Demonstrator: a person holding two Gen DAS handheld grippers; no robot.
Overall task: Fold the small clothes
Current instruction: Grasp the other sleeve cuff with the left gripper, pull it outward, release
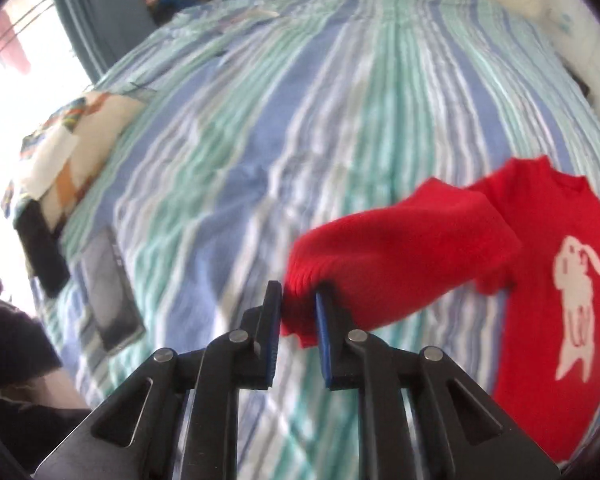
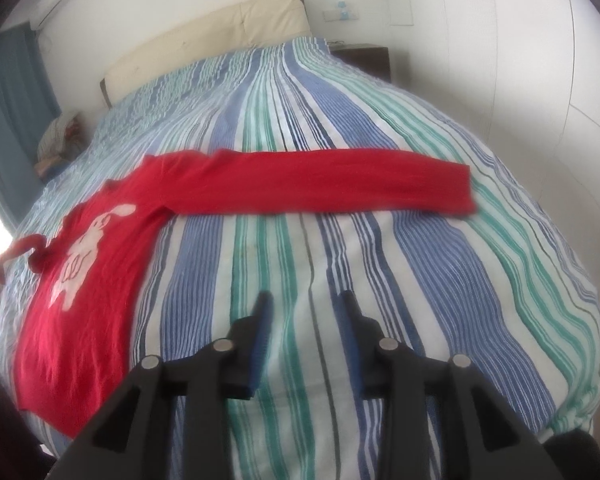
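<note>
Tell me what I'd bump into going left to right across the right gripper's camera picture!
Blue curtain → red sweater's white bunny → sweater's long sleeve stretched across the striped bedcover → dark bedside table → white wall.

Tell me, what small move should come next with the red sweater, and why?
Probably carry the left sleeve across onto the sweater's front: the left gripper holds its cuff, lifted, while the right sleeve lies stretched flat on the bed.
</note>
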